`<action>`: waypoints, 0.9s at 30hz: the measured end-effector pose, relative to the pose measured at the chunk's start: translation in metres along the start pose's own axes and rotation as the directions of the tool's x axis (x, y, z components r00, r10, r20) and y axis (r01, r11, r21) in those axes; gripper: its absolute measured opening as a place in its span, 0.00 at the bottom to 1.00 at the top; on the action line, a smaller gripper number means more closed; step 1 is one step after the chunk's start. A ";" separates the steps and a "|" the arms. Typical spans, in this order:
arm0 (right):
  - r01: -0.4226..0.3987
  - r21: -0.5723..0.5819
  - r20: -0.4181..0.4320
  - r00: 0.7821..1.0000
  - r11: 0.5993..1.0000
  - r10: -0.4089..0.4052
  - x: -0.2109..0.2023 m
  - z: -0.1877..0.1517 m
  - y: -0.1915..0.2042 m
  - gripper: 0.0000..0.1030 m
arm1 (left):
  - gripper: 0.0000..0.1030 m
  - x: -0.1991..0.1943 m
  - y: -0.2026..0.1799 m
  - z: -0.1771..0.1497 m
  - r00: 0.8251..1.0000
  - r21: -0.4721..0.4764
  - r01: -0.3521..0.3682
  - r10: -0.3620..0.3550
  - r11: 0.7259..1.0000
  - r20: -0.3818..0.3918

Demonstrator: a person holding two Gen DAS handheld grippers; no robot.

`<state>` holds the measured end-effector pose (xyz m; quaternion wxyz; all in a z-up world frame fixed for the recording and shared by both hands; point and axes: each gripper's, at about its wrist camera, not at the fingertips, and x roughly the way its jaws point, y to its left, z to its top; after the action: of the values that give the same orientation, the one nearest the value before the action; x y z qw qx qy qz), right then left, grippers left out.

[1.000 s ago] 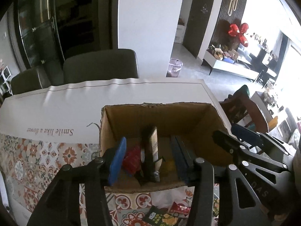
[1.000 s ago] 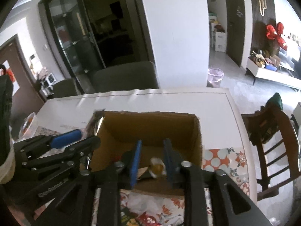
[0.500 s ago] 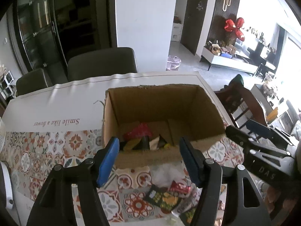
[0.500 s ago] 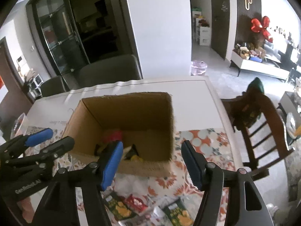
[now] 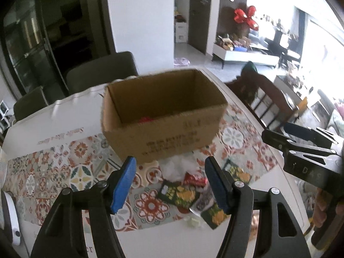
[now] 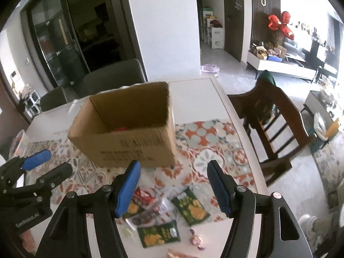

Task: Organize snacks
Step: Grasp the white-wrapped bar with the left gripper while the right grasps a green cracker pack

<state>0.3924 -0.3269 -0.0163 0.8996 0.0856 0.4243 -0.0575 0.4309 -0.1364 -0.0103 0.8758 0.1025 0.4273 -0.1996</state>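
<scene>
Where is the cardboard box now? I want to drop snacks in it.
In both views the cardboard box stands open on the patterned tablecloth, just behind the snack packets.

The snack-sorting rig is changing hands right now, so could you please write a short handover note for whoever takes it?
Left gripper: jaws open, empty, above the loose packets.
Right gripper: jaws open, empty, also over the pile.
Cardboard box: upright on the patterned tablecloth, something red inside; the rest of its contents are hidden.
Done: at least one snack is in the box.
Left: the packets in front of the box, including green packets, a red packet and a small pink candy, still need boxing.
</scene>
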 end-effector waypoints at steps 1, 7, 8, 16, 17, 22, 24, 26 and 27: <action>0.002 -0.002 -0.008 1.000 1.000 -0.002 0.002 -0.002 -0.002 0.63 | 0.63 0.002 -0.003 -0.003 1.000 0.011 0.004 -0.004 1.000 -0.010; 0.003 -0.017 -0.114 0.994 1.000 -0.005 0.018 -0.028 -0.015 0.63 | 0.63 0.026 -0.025 -0.024 0.996 0.066 0.042 -0.036 0.997 -0.085; 0.005 -0.019 -0.128 0.992 1.000 -0.008 0.021 -0.033 -0.017 0.63 | 0.63 0.030 -0.028 -0.026 0.995 0.071 0.048 -0.041 0.996 -0.094; -0.018 -0.075 -0.248 0.969 0.997 -0.001 0.053 -0.059 -0.028 0.63 | 0.62 0.071 -0.048 -0.049 0.977 0.113 0.104 -0.080 0.988 -0.200; -0.026 -0.079 -0.262 0.965 0.997 0.004 0.057 -0.062 -0.028 0.63 | 0.60 0.076 -0.051 -0.051 0.974 0.117 0.109 -0.083 0.987 -0.213; -0.051 -0.113 -0.336 0.942 0.992 0.010 0.084 -0.073 -0.029 0.63 | 0.60 0.100 -0.059 -0.061 0.958 0.131 0.139 -0.100 0.982 -0.270; -0.056 -0.128 -0.350 0.937 0.990 0.008 0.092 -0.076 -0.029 0.63 | 0.60 0.110 -0.062 -0.063 0.951 0.135 0.145 -0.100 0.980 -0.294; -0.062 -0.150 -0.363 0.932 0.987 0.003 0.100 -0.078 -0.028 0.63 | 0.59 0.118 -0.064 -0.065 0.945 0.142 0.150 -0.099 0.978 -0.313; -0.063 -0.157 -0.366 0.931 0.986 0.001 0.103 -0.078 -0.028 0.63 | 0.58 0.121 -0.065 -0.066 0.941 0.145 0.151 -0.097 0.978 -0.323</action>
<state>0.3934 -0.3419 -0.1477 0.8101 0.0263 0.5857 0.0095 0.4228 -0.2039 -0.1475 0.7706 0.1790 0.5484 -0.2709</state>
